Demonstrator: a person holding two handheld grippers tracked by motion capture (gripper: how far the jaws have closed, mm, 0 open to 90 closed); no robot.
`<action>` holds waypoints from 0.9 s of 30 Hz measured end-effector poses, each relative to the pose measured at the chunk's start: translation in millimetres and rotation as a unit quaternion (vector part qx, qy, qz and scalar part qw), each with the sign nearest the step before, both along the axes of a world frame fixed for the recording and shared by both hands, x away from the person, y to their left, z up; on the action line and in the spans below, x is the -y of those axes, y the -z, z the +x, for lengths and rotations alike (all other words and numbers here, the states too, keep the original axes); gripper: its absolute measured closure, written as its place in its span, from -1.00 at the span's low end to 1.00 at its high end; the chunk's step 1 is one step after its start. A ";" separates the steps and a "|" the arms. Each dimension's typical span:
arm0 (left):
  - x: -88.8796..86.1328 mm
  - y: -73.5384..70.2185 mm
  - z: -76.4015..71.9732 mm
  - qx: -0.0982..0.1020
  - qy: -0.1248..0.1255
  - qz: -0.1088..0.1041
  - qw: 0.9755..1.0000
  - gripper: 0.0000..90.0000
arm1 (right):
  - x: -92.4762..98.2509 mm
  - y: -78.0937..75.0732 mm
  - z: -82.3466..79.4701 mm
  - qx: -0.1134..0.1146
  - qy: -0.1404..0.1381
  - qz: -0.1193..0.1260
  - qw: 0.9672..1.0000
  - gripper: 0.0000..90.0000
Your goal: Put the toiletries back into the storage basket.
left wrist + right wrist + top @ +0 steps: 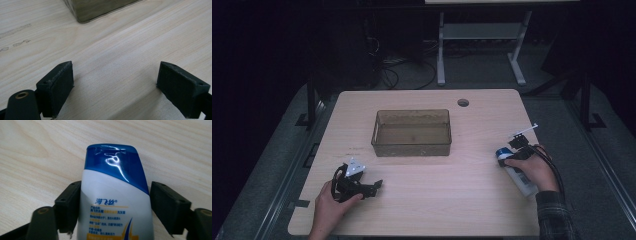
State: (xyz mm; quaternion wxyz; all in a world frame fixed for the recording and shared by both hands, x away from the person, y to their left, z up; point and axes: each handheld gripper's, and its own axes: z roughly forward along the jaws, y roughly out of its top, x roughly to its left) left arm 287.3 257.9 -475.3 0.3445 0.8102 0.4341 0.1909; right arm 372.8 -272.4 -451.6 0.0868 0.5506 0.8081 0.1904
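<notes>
At 4 o'clock, right gripper (113, 207) straddles the bottle (115, 195), jaws wide, lining up a grab; left gripper (115, 87) spread, idle.

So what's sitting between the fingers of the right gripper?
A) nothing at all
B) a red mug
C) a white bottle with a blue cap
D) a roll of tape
C: the right gripper view shows the white bottle with a blue cap lying on the wooden table, with the right gripper placed around it, one finger at each side of its body.
</notes>
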 end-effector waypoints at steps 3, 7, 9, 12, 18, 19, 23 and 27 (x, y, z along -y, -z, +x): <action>0.0 0.0 0.0 0.000 0.000 0.000 1.000 -0.72 | -1.8 -1.1 -0.5 0.000 -0.002 -0.004 1.000 -0.25; 0.0 0.0 0.0 0.000 0.000 0.000 1.000 -0.72 | -2.3 -1.1 -0.4 0.002 -0.002 -0.006 1.000 -0.24; 0.0 0.0 0.0 0.000 0.000 0.000 1.000 -0.72 | -1.3 -1.2 -0.6 0.002 0.006 0.002 1.000 -0.23; 0.0 0.0 0.0 0.000 0.000 0.000 1.000 -0.72 | -0.2 -1.0 -1.4 0.005 0.010 0.008 1.000 -0.23; -0.1 -0.1 0.0 -0.001 0.000 0.001 1.000 -0.72 | 2.6 -3.7 -6.9 0.020 0.012 0.028 0.999 -0.22; 0.0 -0.1 0.0 0.000 0.000 0.001 1.000 -0.72 | 3.5 -6.0 -8.9 0.026 0.013 0.036 0.999 -0.22; 0.0 -0.1 0.0 0.000 0.000 0.001 1.000 -0.72 | 4.7 -11.8 -15.4 0.044 0.013 0.051 0.998 -0.22; 0.1 0.2 0.0 0.001 0.000 0.000 1.000 -0.72 | 7.7 -19.0 -25.6 0.078 0.014 0.069 0.994 -0.22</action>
